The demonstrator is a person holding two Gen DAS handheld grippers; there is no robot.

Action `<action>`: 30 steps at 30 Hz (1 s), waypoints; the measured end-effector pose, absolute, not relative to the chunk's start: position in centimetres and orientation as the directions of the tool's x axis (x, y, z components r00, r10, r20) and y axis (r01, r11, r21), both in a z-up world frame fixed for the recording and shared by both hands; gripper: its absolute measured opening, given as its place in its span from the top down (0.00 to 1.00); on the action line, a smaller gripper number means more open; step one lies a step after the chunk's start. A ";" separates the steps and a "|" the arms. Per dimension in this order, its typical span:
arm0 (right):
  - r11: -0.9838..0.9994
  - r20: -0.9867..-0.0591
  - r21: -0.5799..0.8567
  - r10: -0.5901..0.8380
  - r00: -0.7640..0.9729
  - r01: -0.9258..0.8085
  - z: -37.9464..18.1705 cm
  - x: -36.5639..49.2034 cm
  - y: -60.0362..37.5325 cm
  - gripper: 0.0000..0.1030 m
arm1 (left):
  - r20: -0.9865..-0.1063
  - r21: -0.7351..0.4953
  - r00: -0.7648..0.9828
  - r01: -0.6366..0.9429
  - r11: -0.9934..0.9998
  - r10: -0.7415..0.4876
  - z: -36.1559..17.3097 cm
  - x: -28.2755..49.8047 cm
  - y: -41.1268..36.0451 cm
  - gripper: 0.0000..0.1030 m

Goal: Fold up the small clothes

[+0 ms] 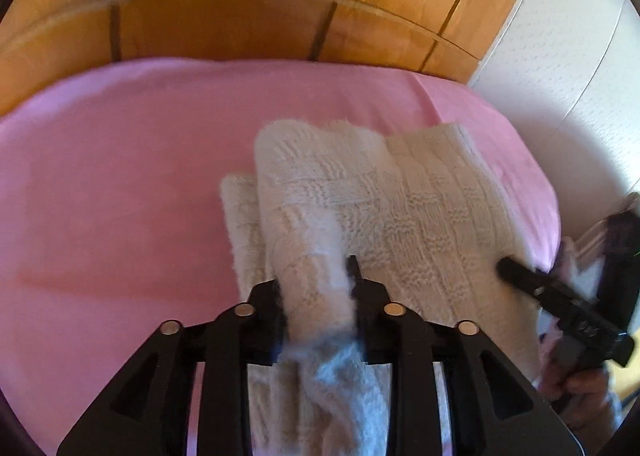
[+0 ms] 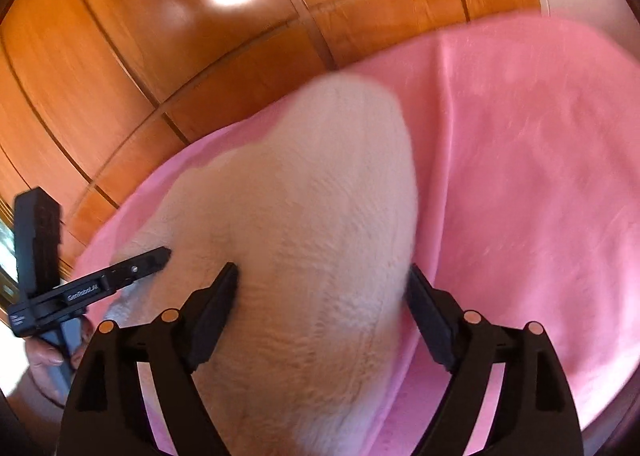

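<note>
A cream knitted garment (image 1: 400, 196) lies folded on the pink sheet (image 1: 120, 196). In the left wrist view my left gripper (image 1: 314, 276) is shut on a bunched fold at the garment's near edge, and the fabric fills the gap between its fingers. In the right wrist view my right gripper (image 2: 322, 276) is open, with its jaws wide apart astride the near end of the garment (image 2: 312, 196). The pads do not squeeze it. A finger (image 1: 532, 284) of the right gripper touches the garment's right edge, and a finger (image 2: 136, 268) of the left gripper reaches its left edge.
Glossy wooden panels (image 1: 220, 16) rise behind the pink sheet (image 2: 520, 176). A white textured wall (image 1: 560, 76) stands past its right end. A person's hand (image 2: 44, 364) holds the left gripper's handle. Bare sheet spreads left of the garment.
</note>
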State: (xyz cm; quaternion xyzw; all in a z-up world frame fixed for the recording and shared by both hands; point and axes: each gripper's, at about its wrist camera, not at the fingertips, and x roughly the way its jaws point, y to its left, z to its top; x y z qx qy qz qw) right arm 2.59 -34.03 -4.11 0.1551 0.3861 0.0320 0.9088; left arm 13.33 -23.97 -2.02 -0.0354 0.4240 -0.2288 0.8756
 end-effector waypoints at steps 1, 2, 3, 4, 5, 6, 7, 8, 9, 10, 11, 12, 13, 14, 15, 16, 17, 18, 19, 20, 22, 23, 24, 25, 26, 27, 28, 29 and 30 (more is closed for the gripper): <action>0.965 -0.677 0.260 0.148 0.721 0.046 -2.5 2.2 -34.1 0.20 | -0.718 -0.235 0.564 0.354 0.905 -0.407 -1.6 12.8 -23.8 0.63; 0.969 -0.665 0.244 0.144 0.733 0.031 -1.8 2.1 -33.4 0.21 | -0.709 -0.230 0.580 0.348 0.909 -0.401 -1.2 12.3 -23.4 0.62; 0.973 -0.650 0.232 0.147 0.746 0.011 -0.9 1.9 -32.7 0.22 | -0.694 -0.230 0.598 0.344 0.910 -0.401 -0.9 11.6 -23.1 0.62; 0.976 -0.637 0.220 0.151 0.756 -0.009 -0.1 1.7 -32.1 0.25 | -0.685 -0.233 0.606 0.345 0.909 -0.406 -0.7 11.2 -22.8 0.62; 0.977 -0.634 0.211 0.151 0.759 -0.019 0.3 1.5 -31.9 0.30 | -0.674 -0.231 0.616 0.348 0.909 -0.407 -0.5 10.5 -22.7 0.62; 0.980 -0.632 0.196 0.155 0.759 -0.036 0.6 1.6 -31.1 0.31 | -0.670 -0.220 0.624 0.349 0.911 -0.401 -0.6 10.2 -22.4 0.62; 0.980 -0.637 0.192 0.159 0.754 -0.044 0.5 1.9 -30.6 0.33 | -0.674 -0.197 0.629 0.351 0.915 -0.386 -0.9 9.9 -22.5 0.62; 0.982 -0.655 0.182 0.156 0.739 -0.046 0.0 2.4 -29.8 0.36 | -0.690 -0.158 0.630 0.349 0.924 -0.356 -1.3 9.8 -23.0 0.62; 0.984 -0.676 0.175 0.152 0.721 -0.043 -0.7 2.8 -29.5 0.37 | -0.717 -0.122 0.617 0.346 0.930 -0.323 -2.2 10.1 -23.5 0.62; 0.984 -0.712 0.174 0.150 0.686 -0.035 -2.2 3.6 -29.3 0.37 | -0.737 -0.110 0.600 0.347 0.931 -0.310 -3.0 10.4 -23.8 0.62; 0.988 -0.742 0.154 0.125 0.659 -0.014 -3.9 4.3 -28.5 0.36 | -0.744 -0.104 0.598 0.337 0.936 -0.298 -3.7 10.7 -23.9 0.60; 0.993 -0.740 0.116 0.089 0.667 -0.003 -5.0 4.3 -28.5 0.36 | -0.743 -0.097 0.605 0.329 0.939 -0.289 -4.1 10.8 -23.9 0.56; 0.997 -0.726 0.083 0.060 0.685 0.001 -5.6 4.3 -28.1 0.34 | -0.740 -0.098 0.609 0.321 0.942 -0.285 -4.2 10.9 -23.9 0.56; 0.997 -0.722 0.075 0.049 0.690 0.008 -5.6 4.4 -27.9 0.33 | -0.739 -0.109 0.609 0.315 0.943 -0.288 -4.2 11.0 -23.8 0.56; 0.996 -0.721 0.082 0.042 0.691 0.025 -5.4 4.3 -27.9 0.33 | -0.738 -0.126 0.607 0.305 0.944 -0.295 -4.0 11.0 -23.6 0.56; 0.995 -0.722 0.092 0.042 0.691 0.036 -5.2 4.3 -27.9 0.33 | -0.734 -0.134 0.610 0.297 0.945 -0.296 -3.7 10.9 -23.4 0.55; 0.995 -0.722 0.094 0.037 0.691 0.045 -5.0 4.2 -27.9 0.32 | -0.729 -0.137 0.618 0.292 0.946 -0.296 -3.5 10.4 -23.1 0.52; 0.995 -0.723 0.086 0.028 0.691 0.050 -4.9 4.3 -27.8 0.31 | -0.722 -0.133 0.630 0.281 0.950 -0.287 -3.2 10.5 -23.3 0.47; 0.995 -0.723 0.079 0.020 0.691 0.054 -4.6 4.1 -27.9 0.30 | -0.714 -0.133 0.641 0.268 0.954 -0.280 -3.0 10.3 -23.1 0.45; 0.995 -0.722 0.078 0.019 0.692 0.054 -4.3 4.0 -27.8 0.26 | -0.708 -0.138 0.649 0.261 0.955 -0.280 -2.8 9.8 -22.8 0.44; 0.995 -0.715 0.093 0.034 0.698 0.047 -3.8 3.0 -27.3 0.19 | -0.695 -0.160 0.660 0.245 0.956 -0.286 -2.2 8.7 -21.8 0.44; 0.995 -0.713 0.090 0.032 0.700 0.046 -3.7 2.8 -26.9 0.18 | -0.693 -0.163 0.662 0.241 0.957 -0.285 -2.2 8.6 -21.6 0.44; 0.996 -0.712 0.078 0.024 0.702 0.045 -3.5 2.0 -26.5 0.18 | -0.688 -0.164 0.668 0.235 0.958 -0.282 -2.0 8.2 -21.4 0.44; 0.997 -0.711 0.066 0.018 0.703 0.042 -3.3 1.5 -26.2 0.18 | -0.685 -0.163 0.672 0.235 0.958 -0.282 -1.9 7.9 -21.2 0.44; 0.998 -0.711 0.050 0.009 0.703 0.038 -3.3 0.9 -25.7 0.18 | -0.681 -0.158 0.678 0.233 0.960 -0.277 -1.8 7.6 -21.2 0.44; 0.999 -0.712 0.040 0.004 0.702 0.035 -3.2 0.3 -25.3 0.18 | -0.679 -0.153 0.682 0.231 0.961 -0.273 -1.8 7.4 -21.0 0.44; 0.999 -0.713 0.030 0.002 0.701 0.028 -3.1 -0.1 -25.1 0.18 | -0.677 -0.150 0.686 0.228 0.962 -0.268 -1.7 7.1 -20.9 0.44; 1.000 -0.713 0.019 -0.004 0.701 0.024 -3.0 -0.8 -24.8 0.18 | -0.675 -0.150 0.688 0.225 0.963 -0.266 -1.7 7.0 -20.8 0.44; 1.000 -0.713 0.005 -0.010 0.701 0.020 -3.0 -1.4 -24.5 0.18 | -0.673 -0.154 0.690 0.222 0.963 -0.266 -1.7 6.8 -20.6 0.44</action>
